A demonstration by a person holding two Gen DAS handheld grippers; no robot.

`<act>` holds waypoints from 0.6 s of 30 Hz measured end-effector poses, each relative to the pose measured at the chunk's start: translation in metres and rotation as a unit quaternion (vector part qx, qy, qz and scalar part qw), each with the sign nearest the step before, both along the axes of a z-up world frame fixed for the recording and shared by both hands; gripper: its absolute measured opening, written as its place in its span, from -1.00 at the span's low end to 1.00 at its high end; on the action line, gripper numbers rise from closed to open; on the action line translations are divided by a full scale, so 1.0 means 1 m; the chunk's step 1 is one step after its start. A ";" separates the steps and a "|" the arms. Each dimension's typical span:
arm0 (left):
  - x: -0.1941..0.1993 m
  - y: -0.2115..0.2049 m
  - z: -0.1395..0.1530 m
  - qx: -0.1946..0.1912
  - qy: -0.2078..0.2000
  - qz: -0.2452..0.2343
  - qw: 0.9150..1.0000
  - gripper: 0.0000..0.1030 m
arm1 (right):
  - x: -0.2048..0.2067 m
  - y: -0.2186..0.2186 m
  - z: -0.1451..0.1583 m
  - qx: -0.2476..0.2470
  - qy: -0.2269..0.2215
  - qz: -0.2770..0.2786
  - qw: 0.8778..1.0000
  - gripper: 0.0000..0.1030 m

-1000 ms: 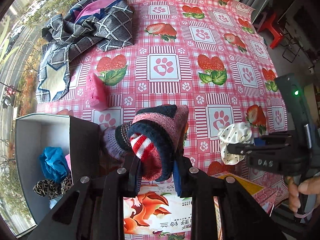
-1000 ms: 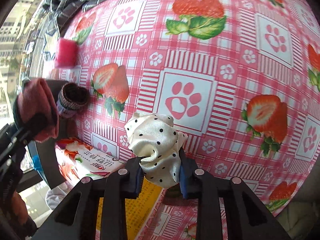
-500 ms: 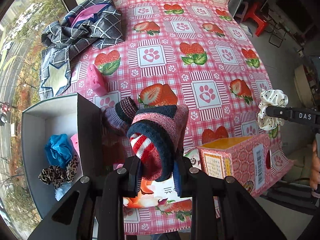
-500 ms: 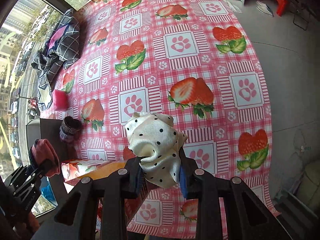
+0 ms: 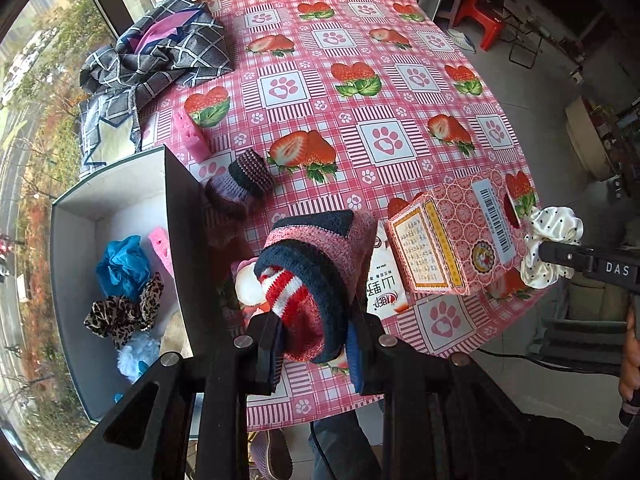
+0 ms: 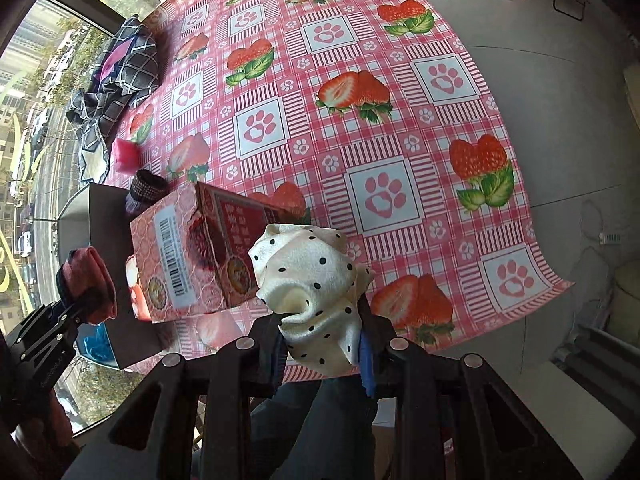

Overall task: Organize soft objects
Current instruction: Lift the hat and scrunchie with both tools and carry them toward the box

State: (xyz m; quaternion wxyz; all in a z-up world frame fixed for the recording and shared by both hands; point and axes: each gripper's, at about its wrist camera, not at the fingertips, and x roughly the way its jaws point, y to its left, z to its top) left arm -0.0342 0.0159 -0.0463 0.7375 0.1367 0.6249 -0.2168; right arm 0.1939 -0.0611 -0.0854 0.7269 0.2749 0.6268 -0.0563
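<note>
My left gripper is shut on a knitted sock with pink, navy, red and white stripes, held above the table's near edge. My right gripper is shut on a white scrunchie with black dots, held off the table's near right edge; it also shows in the left wrist view. The grey box at the left holds a blue cloth, a leopard scrunchie and a pink sponge. A second knitted sock lies beside the box.
A pink carton stands on a tissue pack near the front edge. A pink sponge lies on the strawberry tablecloth. A checked dark garment is heaped at the far left. Red stools stand on the floor beyond.
Both grippers have risen and pulled back from the table, each still holding its item. The carton and the box's inside have come more into view.
</note>
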 end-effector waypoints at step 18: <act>-0.008 0.056 0.028 -0.020 -0.032 0.043 0.998 -0.46 | -0.014 0.080 0.042 -0.018 -0.033 0.071 0.997 -0.41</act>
